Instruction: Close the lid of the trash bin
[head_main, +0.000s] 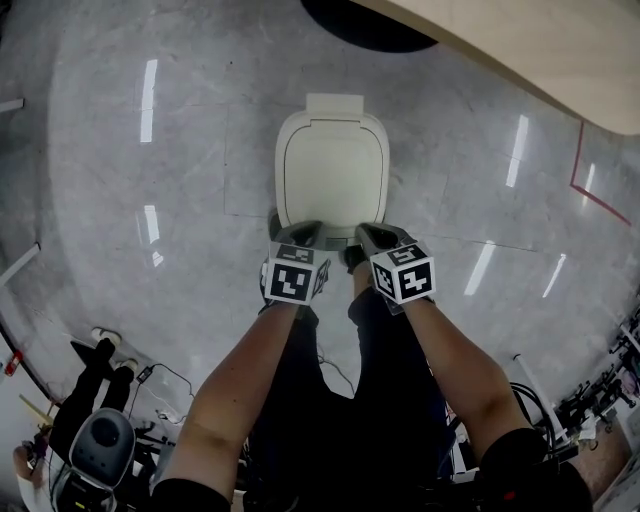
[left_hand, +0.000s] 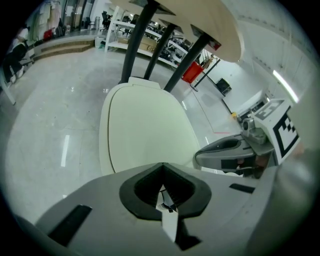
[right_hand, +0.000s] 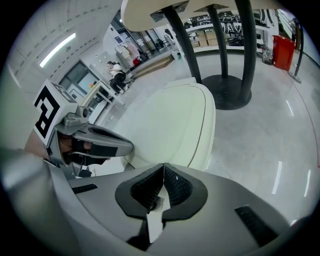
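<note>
at the far left, the grey floor (head_main: 130, 170) shines with streaks of lamp light. the left gripper (head_main: 300, 236) sits at the near edge of the trash bin (head_main: 332, 125), towards its left corner. in the left gripper view its jaws are pressed together with nothing between them, and the pale lid (left_hand: 147, 132) stretches out just ahead of their tips. the bin stands in the middle of the floor, straight in front of the person, and its cream lid lies flat and down on the body. the hinge tab (head_main: 335, 103) is on the far side. the right gripper (head_main: 372, 237) is just beside the left one, at the right part of the same near edge. its jaws are also pressed together and empty, with the lid just ahead and to their left. whether either gripper touches the lid cannot be told. beyond the bin a dark round table base (head_main: 365, 22) rests on the floor, and the beige table top (head_main: 540, 50) crosses the upper right. a red line (head_main: 578, 165) marks the floor at the far right.
</note>
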